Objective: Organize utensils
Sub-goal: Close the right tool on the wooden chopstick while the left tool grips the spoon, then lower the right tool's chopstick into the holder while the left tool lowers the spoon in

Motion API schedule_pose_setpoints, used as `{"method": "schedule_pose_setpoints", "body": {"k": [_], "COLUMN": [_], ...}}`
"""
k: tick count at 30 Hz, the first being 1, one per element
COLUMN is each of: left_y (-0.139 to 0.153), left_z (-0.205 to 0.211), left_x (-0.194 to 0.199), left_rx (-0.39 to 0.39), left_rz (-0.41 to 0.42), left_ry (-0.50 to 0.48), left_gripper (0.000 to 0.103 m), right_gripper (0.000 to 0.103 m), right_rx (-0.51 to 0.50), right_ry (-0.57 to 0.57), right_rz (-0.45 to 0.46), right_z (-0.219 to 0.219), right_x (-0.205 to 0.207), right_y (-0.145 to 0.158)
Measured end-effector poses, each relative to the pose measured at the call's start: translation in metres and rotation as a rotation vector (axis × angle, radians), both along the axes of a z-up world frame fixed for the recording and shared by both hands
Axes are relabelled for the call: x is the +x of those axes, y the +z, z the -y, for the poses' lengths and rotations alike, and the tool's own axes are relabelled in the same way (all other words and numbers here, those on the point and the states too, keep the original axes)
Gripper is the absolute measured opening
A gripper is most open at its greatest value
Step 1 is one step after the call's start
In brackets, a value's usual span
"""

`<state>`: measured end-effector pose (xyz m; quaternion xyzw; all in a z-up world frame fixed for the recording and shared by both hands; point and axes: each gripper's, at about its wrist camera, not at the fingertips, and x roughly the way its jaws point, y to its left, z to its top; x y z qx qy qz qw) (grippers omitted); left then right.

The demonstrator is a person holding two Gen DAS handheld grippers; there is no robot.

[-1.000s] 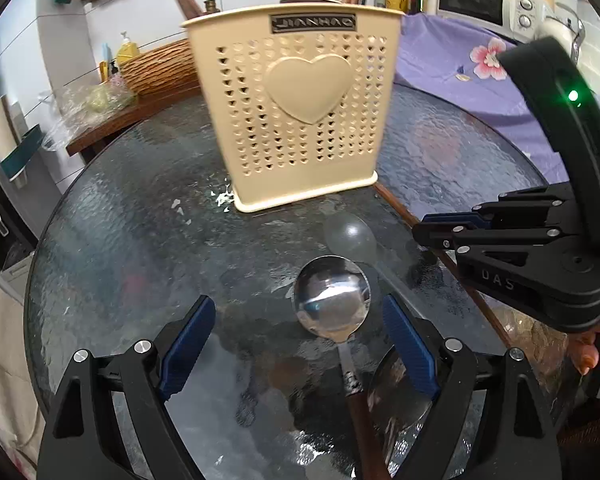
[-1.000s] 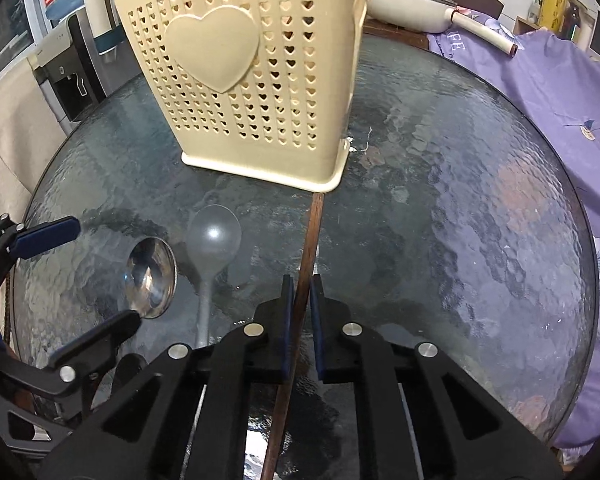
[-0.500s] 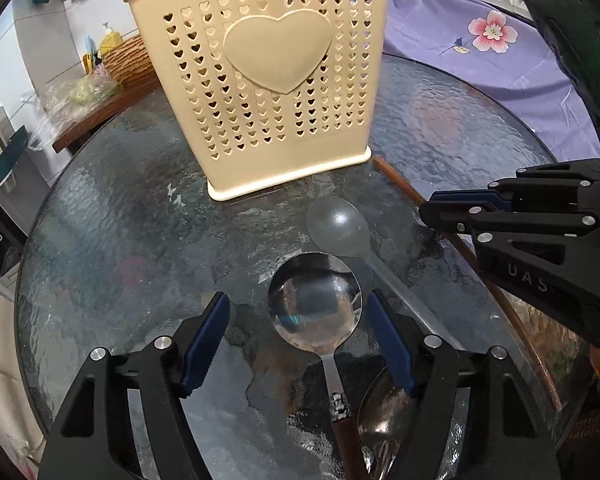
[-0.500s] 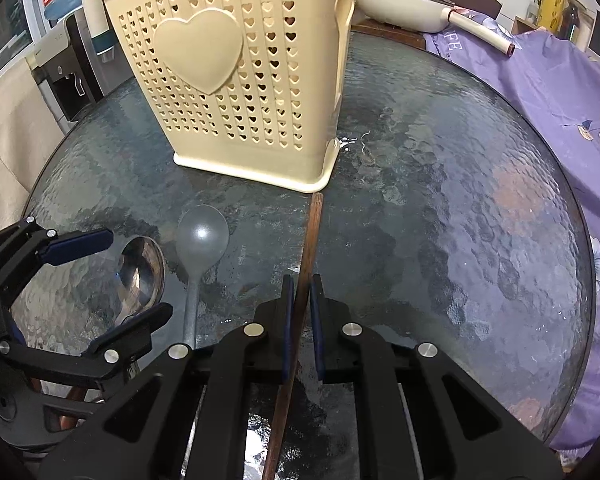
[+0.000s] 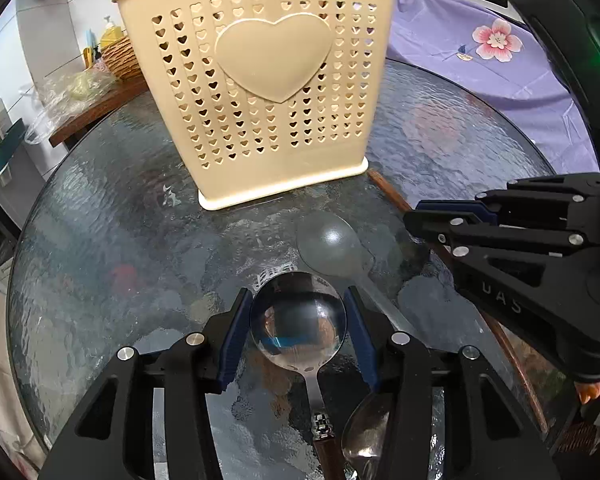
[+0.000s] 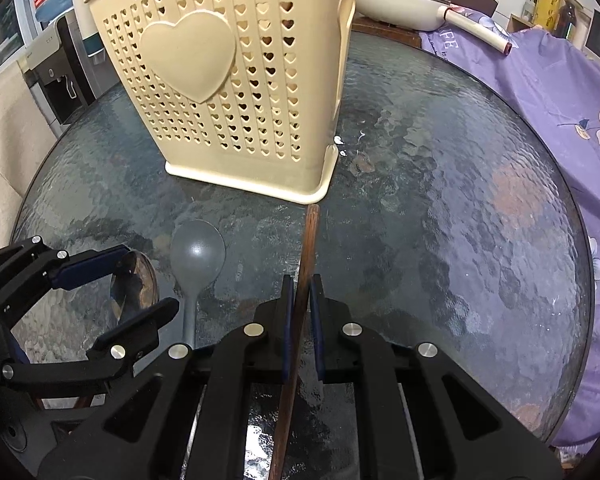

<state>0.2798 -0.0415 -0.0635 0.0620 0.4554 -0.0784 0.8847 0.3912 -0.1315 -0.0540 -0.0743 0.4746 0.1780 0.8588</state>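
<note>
Closing on the steel spoon (image 5: 298, 322): the left gripper (image 5: 298, 324) stood wide apart either side of it half a second back, and now both blue pads touch the bowl's rim, so the grasp looks made or nearly made. That means the spoon is likely the next utensil ready to lift toward the cream holder (image 5: 268, 92). It still seems to lie on the glass table (image 5: 100, 248), just in front of the holder, wood handle running back under the gripper.

The right gripper (image 6: 299, 320) is unchanged across the frames, clenched on the brown chopstick (image 6: 306, 248). The chopstick's far tip sits just at the holder's front right corner, low on the table, not yet raised.

Counts:
- holders: one, perforated, heart on its face, upright on the table. Something dark pokes out of its top at the back left; can't tell what.
- spoons: three. The steel one in the left gripper, a grey plastic spoon (image 5: 332, 244) between it and the holder, and a second metal spoon (image 5: 366, 432) nearer the camera, partly hidden under the left gripper's right finger.
- chopsticks: one seen for sure; whether a pair is pinched together, can't tell.

Judgement: nothing seen going into the holder yet; two utensils gripped, two loose.
</note>
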Motion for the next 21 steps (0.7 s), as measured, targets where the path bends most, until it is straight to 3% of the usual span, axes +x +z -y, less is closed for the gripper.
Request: {"method": "schedule_pose_setpoints", "body": {"k": [9, 21], "left_y": [0.016, 0.083], "left_z": [-0.015, -0.027], "left_x": [-0.004, -0.039], "left_rx": [-0.063, -0.164], "left_rz": [0.044, 0.221], "left_ry": [0.032, 0.032], "left_gripper": [0.046, 0.046], "right_gripper": [0.007, 0.007], "right_rx": [0.114, 0.334], "right_ry": [-0.006, 0.048], "right_rz": [0.01, 0.093], "right_z": [0.019, 0.045], "right_x": [0.003, -0.016], "right_y": [0.007, 0.056]}}
